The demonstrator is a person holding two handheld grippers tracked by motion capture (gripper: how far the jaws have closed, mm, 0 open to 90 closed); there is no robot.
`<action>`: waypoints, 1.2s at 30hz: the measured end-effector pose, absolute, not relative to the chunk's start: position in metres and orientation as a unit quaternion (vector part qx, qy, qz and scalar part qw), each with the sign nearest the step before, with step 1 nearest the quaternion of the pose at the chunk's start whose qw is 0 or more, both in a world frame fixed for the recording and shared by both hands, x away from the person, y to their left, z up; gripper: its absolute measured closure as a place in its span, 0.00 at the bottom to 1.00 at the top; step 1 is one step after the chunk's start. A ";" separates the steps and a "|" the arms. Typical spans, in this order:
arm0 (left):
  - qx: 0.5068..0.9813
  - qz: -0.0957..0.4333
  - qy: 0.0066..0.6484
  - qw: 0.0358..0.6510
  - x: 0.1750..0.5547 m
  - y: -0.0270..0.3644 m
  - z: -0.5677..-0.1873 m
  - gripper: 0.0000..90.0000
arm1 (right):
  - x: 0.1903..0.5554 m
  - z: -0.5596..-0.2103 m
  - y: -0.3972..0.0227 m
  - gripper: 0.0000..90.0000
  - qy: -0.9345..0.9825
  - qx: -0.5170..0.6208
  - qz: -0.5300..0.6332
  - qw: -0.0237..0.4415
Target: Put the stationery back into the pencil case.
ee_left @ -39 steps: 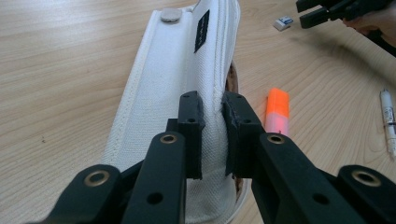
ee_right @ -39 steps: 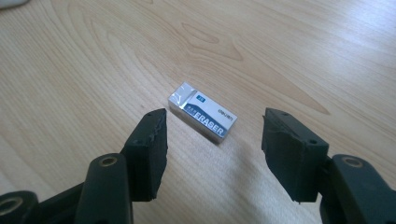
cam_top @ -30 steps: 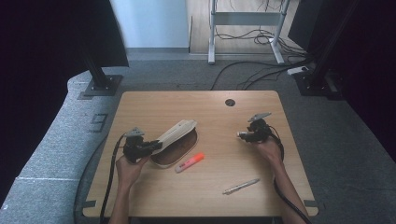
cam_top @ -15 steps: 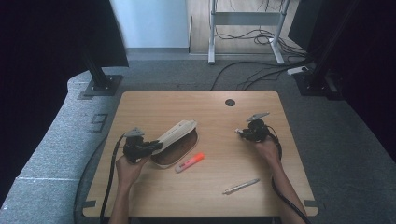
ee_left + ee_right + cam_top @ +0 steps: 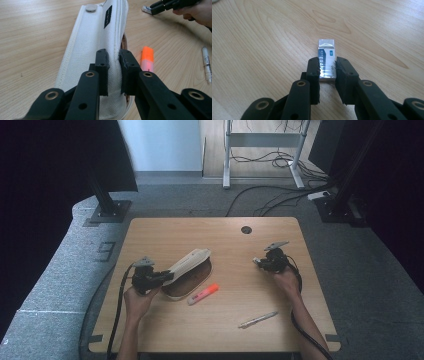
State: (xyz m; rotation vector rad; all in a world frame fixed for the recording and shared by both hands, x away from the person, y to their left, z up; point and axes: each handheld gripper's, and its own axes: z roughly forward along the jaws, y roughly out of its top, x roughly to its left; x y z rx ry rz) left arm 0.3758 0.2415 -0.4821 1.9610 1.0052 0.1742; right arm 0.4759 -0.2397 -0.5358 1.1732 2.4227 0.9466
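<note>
Left gripper (image 5: 113, 72) clamped on case (image 5: 95, 47) flap, frame centre. Right gripper (image 5: 327, 70), jaws just closing, pinching eraser (image 5: 326, 61) at table (image 5: 240, 335) right. Lift eraser straight, keep case mouth open, carry across above marker (image 5: 203, 294).

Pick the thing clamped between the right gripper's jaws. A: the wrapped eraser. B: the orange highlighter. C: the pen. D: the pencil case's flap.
A: in the right gripper view the right gripper has its black jaws pressed on both sides of the wrapped eraser, while the orange highlighter and the pen lie loose on the table.
</note>
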 end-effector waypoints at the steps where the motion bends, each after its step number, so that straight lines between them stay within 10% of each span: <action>1: 0.793 0.071 0.406 0.449 0.376 0.242 -0.482 0.87 | 0.475 -0.535 -0.241 0.80 0.838 0.408 0.333 0.142; 36: 0.795 0.071 0.404 0.447 0.374 0.241 -0.482 0.87 | 0.445 -0.500 -0.198 0.80 0.849 0.351 0.376 0.123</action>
